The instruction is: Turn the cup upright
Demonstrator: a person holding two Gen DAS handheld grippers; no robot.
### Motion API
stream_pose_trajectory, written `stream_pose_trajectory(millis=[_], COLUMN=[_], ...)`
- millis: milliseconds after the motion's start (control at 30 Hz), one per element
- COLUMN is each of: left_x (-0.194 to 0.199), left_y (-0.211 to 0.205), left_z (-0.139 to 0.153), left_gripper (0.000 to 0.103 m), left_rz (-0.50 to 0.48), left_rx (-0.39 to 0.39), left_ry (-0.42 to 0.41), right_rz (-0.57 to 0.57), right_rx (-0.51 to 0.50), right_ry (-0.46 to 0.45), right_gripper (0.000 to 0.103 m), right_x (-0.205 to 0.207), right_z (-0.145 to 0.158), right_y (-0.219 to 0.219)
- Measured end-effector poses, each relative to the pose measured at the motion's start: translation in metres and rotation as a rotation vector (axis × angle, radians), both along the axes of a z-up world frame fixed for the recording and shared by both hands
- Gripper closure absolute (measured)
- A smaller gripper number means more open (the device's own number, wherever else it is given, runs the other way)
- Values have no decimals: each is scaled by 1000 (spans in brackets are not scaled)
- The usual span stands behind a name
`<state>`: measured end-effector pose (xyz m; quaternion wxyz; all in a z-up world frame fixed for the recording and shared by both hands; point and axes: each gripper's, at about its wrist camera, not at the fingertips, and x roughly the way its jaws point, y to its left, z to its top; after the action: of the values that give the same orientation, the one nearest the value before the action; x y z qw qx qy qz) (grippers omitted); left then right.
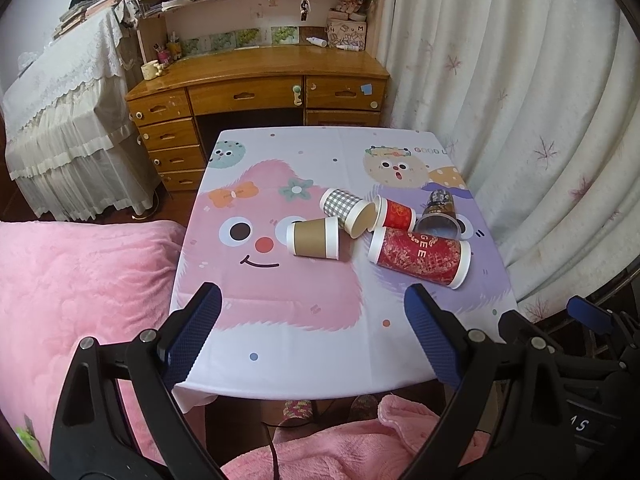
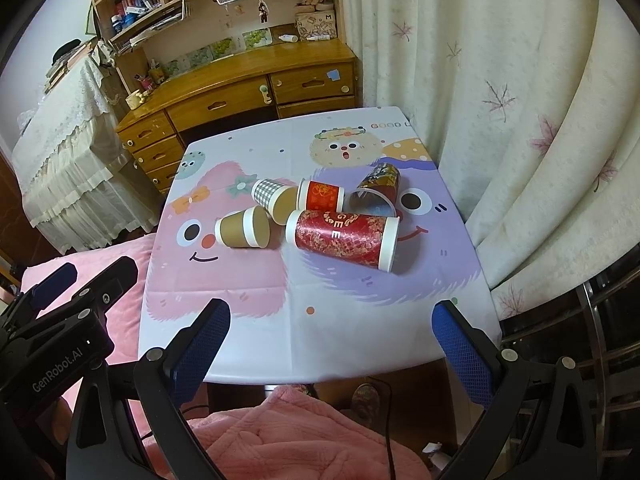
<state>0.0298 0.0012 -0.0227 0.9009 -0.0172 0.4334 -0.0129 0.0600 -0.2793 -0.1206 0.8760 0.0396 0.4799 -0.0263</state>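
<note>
Five cups lie tipped over in a cluster on the table (image 1: 280, 372), right of centre in both views. From the left wrist camera: the brown cup (image 1: 314, 237) on its side nearest the pink cartoon face, the checked cup (image 1: 347, 212) just behind it with its mouth facing the camera, the small red cup (image 1: 395, 213) tucked beside that, the dark cup (image 1: 438, 212) farthest right, and the big red cup (image 1: 420, 257) lying across the front.

The left gripper (image 1: 312, 312) hangs wide open over the near edge of the table, nothing between its blue pads. At the lower right of this frame sits part of the other tool, too cropped to read.

Switch to the right wrist camera: the right gripper (image 2: 330, 324) is spread wide too, empty, with the big red cup (image 2: 346, 240) dead ahead. Only here does the left tool's body show at lower left, lettered "GenRobot.AI".

The tablecloth is a cartoon print, pink and purple furry faces. Behind it stands a wooden desk (image 1: 256, 88) with shelves; a white curtain (image 1: 520, 120) fills the right, a lace-covered piece (image 1: 60, 120) the left, and a pink blanket (image 1: 80, 280) lies at lower left.
</note>
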Motion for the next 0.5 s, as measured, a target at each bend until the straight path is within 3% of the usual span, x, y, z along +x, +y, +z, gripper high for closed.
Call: stream_pose_trajectory(millis=[500], left_x=[8], left_y=[43], left_z=[-3], left_gripper=[11], left_rz=[-37], left_rx=[-59], left_ry=[55], right_rz=[-33], right_rx=[-46], right_ry=[38], right_gripper=[0], right_x=[-2], right_z=[-6], right_y=[19])
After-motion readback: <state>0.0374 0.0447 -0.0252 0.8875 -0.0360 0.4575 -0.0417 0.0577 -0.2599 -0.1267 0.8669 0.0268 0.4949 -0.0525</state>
